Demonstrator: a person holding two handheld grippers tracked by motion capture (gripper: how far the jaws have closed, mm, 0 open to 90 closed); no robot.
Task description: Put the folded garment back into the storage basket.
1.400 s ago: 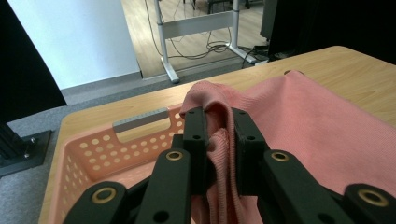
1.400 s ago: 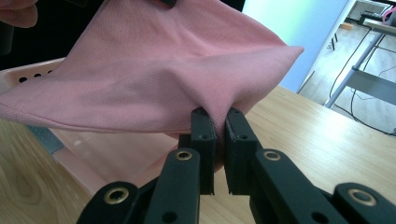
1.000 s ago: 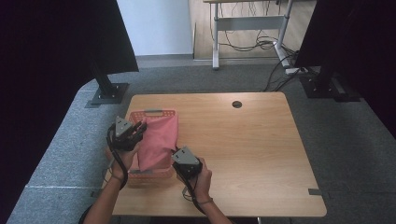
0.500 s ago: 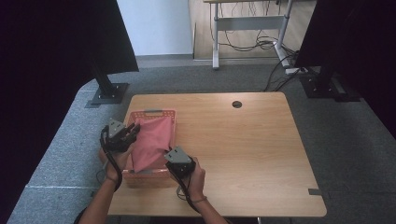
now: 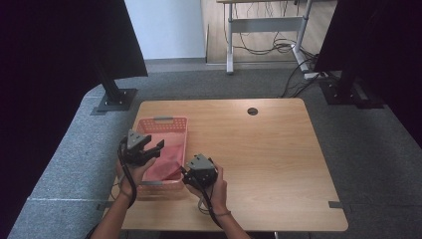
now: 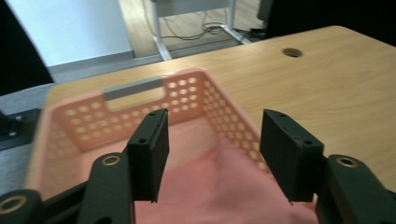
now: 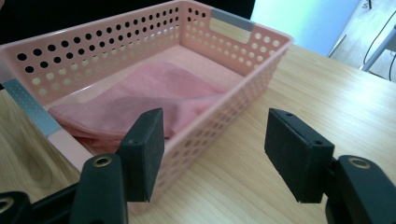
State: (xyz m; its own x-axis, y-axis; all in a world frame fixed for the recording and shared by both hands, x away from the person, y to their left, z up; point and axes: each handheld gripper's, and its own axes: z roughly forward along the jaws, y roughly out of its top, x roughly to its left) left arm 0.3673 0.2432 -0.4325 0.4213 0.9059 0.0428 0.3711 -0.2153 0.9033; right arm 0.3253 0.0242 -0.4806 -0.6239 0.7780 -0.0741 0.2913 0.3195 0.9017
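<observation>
We see a pink perforated basket [image 5: 160,124] standing on the wooden tabletop [image 5: 278,164], near its left edge, with a folded pink cloth [image 7: 140,100] lying inside it. In the right gripper view the cloth rests on the basket floor toward the near end, with one edge riding up against the near wall. The left claw [image 5: 149,152] hangs over the near left part of the basket; its jaws have just been opening and now stand apart with nothing between them, the cloth lying below them in the left gripper view [image 6: 212,158]. The right claw [image 5: 191,172] sits just beside the near right corner of the basket, above the tabletop; its jaws have likewise just been opening and are released, gripping nothing, with the basket's long side wall in front of the left jaw in the right gripper view [image 7: 217,149]. Each claw is held in one of the person's hands. A round cable hole [image 5: 253,111] sits in the tabletop, well apart from the basket.
</observation>
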